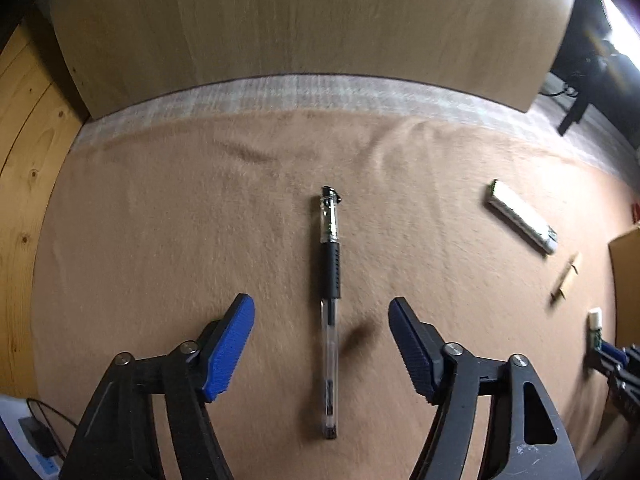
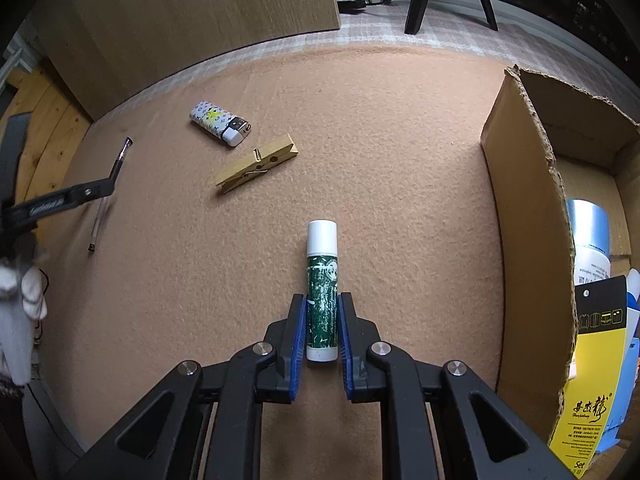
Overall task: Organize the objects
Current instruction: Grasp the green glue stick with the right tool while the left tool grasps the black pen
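Observation:
A clear pen with a black grip [image 1: 330,300] lies lengthwise on the tan felt. My left gripper [image 1: 321,308] is open, its blue pads on either side of the pen, apart from it. The pen also shows in the right wrist view [image 2: 108,192], partly behind the left gripper's arm. My right gripper [image 2: 322,300] is shut on a green and white tube [image 2: 321,292], its white cap pointing away. A patterned lighter [image 2: 220,122] and a wooden clothespin [image 2: 256,164] lie beyond it to the left. Both show in the left wrist view, the lighter [image 1: 520,216] and the clothespin [image 1: 566,276].
An open cardboard box [image 2: 528,216] stands at the right, holding a blue-capped bottle [image 2: 590,240] and a yellow and black package [image 2: 588,380]. A wooden panel [image 1: 304,20] stands behind the felt. Wooden boards [image 1: 24,168] lie at the left.

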Demonstrator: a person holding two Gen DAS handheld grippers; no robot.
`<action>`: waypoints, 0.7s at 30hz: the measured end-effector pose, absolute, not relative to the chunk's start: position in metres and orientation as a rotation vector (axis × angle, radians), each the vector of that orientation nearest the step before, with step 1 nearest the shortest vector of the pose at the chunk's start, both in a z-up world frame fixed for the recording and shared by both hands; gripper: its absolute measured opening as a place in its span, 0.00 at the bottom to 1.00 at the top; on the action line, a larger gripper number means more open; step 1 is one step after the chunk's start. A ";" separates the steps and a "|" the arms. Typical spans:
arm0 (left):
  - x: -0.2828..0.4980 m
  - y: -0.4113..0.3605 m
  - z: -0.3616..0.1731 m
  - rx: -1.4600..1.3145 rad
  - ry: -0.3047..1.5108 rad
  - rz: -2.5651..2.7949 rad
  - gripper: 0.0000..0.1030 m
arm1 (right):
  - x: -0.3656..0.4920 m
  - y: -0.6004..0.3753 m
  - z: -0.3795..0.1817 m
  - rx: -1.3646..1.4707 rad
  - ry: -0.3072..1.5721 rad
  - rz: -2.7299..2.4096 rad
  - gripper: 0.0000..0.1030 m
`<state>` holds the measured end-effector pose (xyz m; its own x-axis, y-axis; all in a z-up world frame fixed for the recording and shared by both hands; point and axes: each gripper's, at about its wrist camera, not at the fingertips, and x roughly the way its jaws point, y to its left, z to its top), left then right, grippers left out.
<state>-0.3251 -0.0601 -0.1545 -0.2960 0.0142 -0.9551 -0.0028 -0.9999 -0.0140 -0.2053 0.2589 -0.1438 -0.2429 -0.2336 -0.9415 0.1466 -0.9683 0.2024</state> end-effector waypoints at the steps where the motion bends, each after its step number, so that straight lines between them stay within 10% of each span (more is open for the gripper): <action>1: -0.325 -0.060 -0.156 -1.868 -0.018 2.518 0.64 | -0.206 0.259 -0.144 1.761 -0.107 -2.301 0.14; 9: -0.322 -0.051 -0.156 -1.862 -0.033 2.491 0.26 | -0.211 0.258 -0.145 1.752 -0.090 -2.305 0.14; 21: -0.254 -0.018 -0.157 -1.806 -0.009 2.463 0.09 | -0.210 0.258 -0.146 1.736 -0.115 -2.299 0.14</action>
<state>-0.2543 -0.0183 -0.1574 -0.2982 0.0740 -0.9516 -0.0669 -0.9962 -0.0565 -0.2101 0.2582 -0.1461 -0.2536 -0.2516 -0.9340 0.1571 -0.9635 0.2168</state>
